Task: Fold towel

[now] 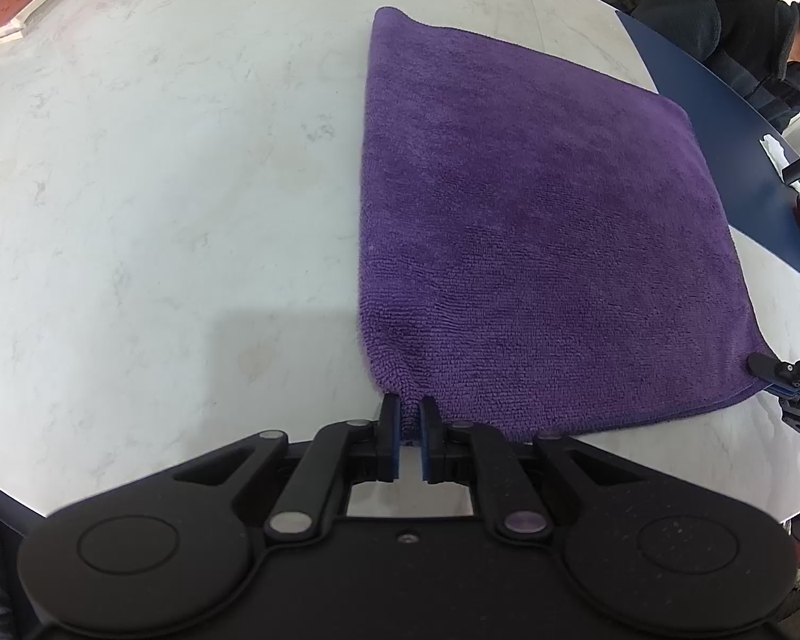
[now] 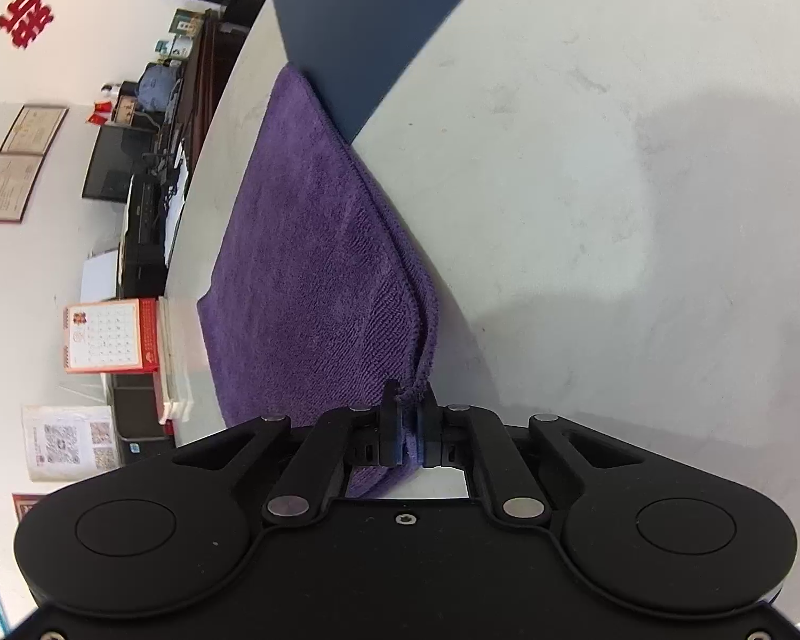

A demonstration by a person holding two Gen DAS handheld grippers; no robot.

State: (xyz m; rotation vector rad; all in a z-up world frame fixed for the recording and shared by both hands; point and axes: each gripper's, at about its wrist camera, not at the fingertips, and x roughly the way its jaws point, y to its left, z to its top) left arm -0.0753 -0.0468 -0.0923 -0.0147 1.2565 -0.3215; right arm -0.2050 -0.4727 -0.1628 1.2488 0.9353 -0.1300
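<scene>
The purple towel (image 1: 538, 224) lies folded in a double layer, near-square and flat, on the white marble table (image 1: 160, 186), its right side bordering a dark blue panel (image 1: 720, 122). The left gripper (image 1: 410, 416) is clamped on the towel's near left corner and the right gripper (image 2: 410, 405) is clamped on the near right corner. Bare tabletop lies open left of the towel in the left wrist view; only the right wrist view shows the stitched double hem (image 2: 400, 245) and a desk calendar (image 2: 112, 336).

A pale marbled surface (image 1: 160, 186) meets a dark blue panel (image 2: 357, 26); framed certificates (image 2: 18, 160) and a red calendar (image 2: 112, 336) hang on the white wall, beside dark cluttered furniture (image 2: 138, 224)
</scene>
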